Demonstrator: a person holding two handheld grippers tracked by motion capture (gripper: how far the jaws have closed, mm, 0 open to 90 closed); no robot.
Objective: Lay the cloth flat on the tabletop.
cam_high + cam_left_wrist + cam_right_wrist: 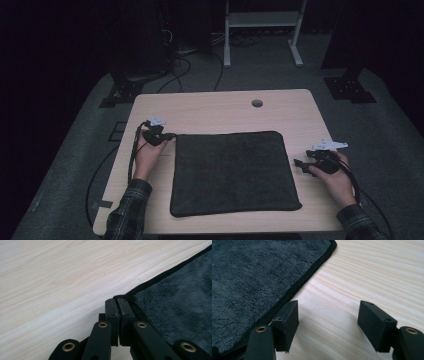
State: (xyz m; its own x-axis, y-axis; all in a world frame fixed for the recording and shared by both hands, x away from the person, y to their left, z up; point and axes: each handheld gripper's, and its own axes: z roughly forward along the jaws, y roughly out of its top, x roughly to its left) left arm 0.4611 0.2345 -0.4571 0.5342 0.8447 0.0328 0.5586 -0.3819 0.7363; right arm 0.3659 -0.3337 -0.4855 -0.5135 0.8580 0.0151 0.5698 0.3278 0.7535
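Left tool (117,302) clamping towel (232,172) corner, pinched edge hidden

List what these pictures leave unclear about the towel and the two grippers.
- Left gripper: jaws shut at the towel corner; whether cloth is pinched between them is hidden by the jaws.
- Right gripper: open beside the towel edge; high view too small to show any contact.
- Towel underside: hidden.
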